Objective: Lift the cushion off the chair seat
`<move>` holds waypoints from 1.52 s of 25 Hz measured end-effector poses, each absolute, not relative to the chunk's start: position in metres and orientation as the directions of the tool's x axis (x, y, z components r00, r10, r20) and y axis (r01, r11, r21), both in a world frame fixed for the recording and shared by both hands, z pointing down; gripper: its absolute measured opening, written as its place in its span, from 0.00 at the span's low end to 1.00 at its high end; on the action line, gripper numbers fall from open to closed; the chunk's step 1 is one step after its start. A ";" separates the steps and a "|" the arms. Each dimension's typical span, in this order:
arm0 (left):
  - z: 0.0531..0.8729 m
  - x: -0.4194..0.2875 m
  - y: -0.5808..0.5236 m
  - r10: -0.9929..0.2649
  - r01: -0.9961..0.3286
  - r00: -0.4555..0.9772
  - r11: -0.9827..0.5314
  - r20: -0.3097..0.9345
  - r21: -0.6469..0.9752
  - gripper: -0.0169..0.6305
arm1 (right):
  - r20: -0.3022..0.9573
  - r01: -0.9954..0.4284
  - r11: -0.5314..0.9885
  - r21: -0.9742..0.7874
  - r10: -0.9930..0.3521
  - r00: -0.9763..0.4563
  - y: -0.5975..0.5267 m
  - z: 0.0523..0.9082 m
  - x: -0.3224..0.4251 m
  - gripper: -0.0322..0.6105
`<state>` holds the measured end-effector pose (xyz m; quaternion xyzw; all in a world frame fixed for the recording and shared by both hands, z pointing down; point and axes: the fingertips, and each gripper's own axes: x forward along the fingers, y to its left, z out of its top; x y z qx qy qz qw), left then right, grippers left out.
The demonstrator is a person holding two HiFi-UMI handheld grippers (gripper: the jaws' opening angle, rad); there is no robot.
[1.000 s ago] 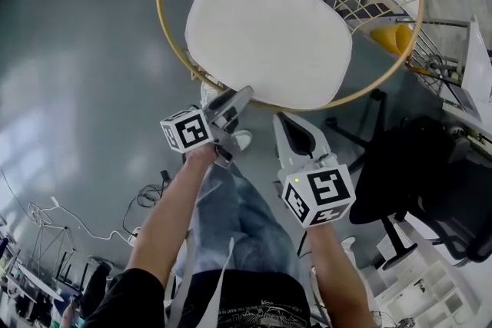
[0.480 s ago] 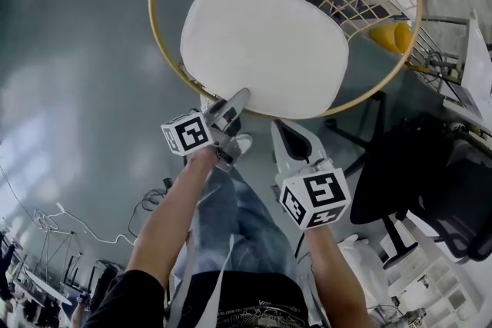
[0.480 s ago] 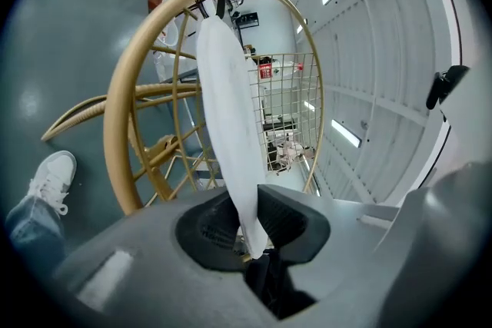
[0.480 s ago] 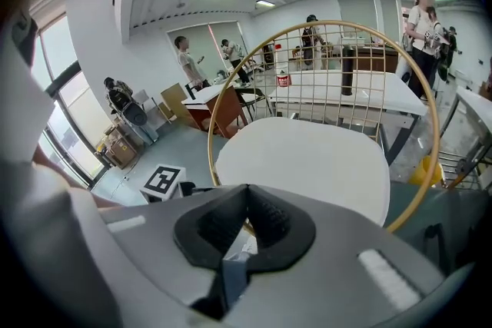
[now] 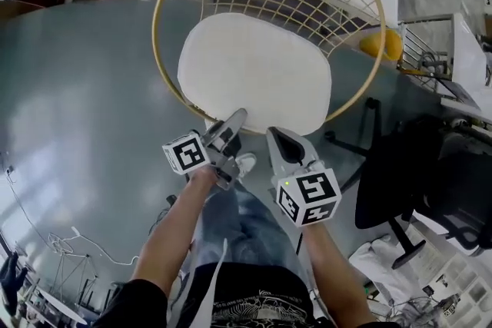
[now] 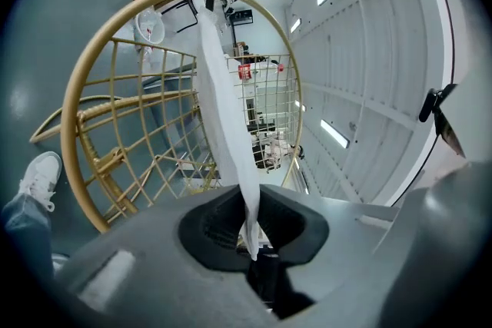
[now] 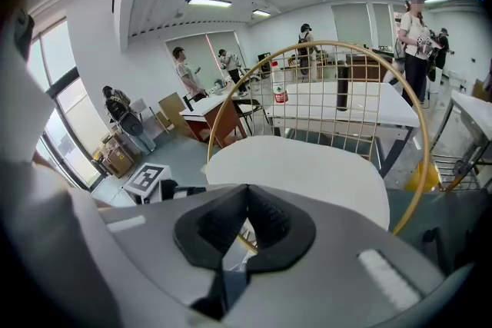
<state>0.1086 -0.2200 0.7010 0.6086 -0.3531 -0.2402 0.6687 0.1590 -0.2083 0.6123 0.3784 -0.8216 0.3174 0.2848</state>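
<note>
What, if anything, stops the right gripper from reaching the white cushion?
Probably nothing: yes, it looks reachable. The right gripper sits just short of the cushion, at its near edge, nothing between them; the chair's gold rim runs beneath that edge. Its shut jaws would need opening first.

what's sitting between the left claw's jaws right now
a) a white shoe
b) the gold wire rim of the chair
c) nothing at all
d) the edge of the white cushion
d: the left gripper view shows the edge of the white cushion running down into the left claw, whose jaws are closing with their pads on the fabric.
</note>
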 end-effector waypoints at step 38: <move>0.414 0.128 -0.265 -0.800 -0.367 0.596 -0.196 0.068 0.909 0.08 | 0.362 -0.828 0.509 -0.236 -0.745 -0.561 -0.248 0.391 0.204 0.05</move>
